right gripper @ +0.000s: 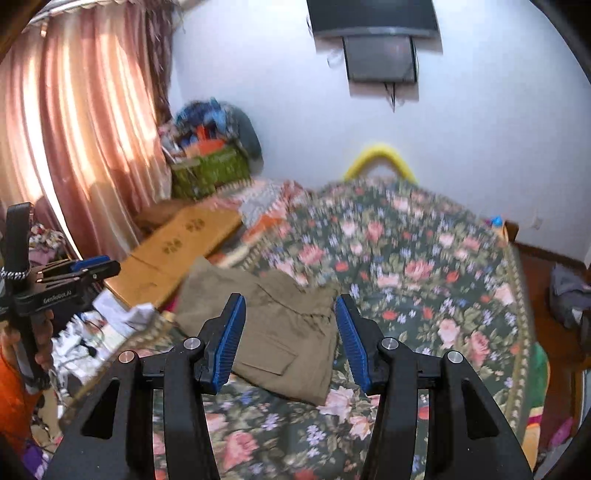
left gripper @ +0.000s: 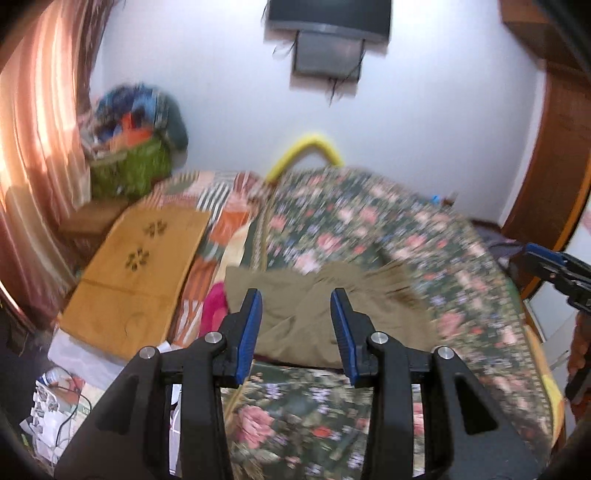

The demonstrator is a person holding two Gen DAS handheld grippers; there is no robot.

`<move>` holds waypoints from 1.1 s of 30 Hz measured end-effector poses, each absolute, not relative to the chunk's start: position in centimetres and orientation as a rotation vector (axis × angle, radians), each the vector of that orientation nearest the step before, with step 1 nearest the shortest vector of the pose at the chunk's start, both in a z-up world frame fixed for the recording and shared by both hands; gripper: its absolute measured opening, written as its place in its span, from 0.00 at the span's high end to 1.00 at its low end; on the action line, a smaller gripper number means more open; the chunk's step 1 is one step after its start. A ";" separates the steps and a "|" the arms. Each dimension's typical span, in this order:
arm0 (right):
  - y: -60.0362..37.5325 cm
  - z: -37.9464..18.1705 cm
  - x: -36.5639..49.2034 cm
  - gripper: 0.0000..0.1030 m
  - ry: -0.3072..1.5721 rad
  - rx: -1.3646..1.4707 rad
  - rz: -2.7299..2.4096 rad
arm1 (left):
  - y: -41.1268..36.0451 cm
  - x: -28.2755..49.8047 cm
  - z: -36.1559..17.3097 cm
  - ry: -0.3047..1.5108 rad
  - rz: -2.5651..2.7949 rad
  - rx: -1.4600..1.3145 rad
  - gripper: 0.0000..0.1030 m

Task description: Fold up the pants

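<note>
Olive-brown pants point(left gripper: 306, 332) lie folded into a compact bundle on the floral bedspread point(left gripper: 388, 240), near its front left part. My left gripper point(left gripper: 296, 295) hovers above the bundle, open, with nothing between its blue pads. In the right wrist view the same pants point(right gripper: 273, 332) show a flap pocket on top, and my right gripper point(right gripper: 291, 297) hangs over them, open and empty. Each gripper also shows in the other's view: the right gripper point(left gripper: 554, 267) at the right edge, the left gripper point(right gripper: 88, 267) at the left edge in a hand.
A tan board point(left gripper: 136, 273) lies on the bed's left side, with a pink cloth point(left gripper: 214, 306) beside it. A green basket point(left gripper: 129, 170) heaped with clothes stands in the far corner by the curtain point(left gripper: 33, 147). A screen point(left gripper: 328, 22) hangs on the wall. Clutter point(left gripper: 59, 398) covers the floor left.
</note>
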State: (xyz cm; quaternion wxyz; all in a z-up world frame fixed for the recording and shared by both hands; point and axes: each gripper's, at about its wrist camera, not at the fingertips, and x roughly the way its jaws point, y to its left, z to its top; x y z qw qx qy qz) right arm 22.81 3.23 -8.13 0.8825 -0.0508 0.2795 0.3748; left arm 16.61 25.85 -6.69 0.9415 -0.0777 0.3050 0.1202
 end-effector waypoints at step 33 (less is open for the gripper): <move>-4.0 -1.8 2.8 0.01 0.148 0.003 0.764 | 10.2 -4.5 1.7 0.207 0.244 -0.082 0.00</move>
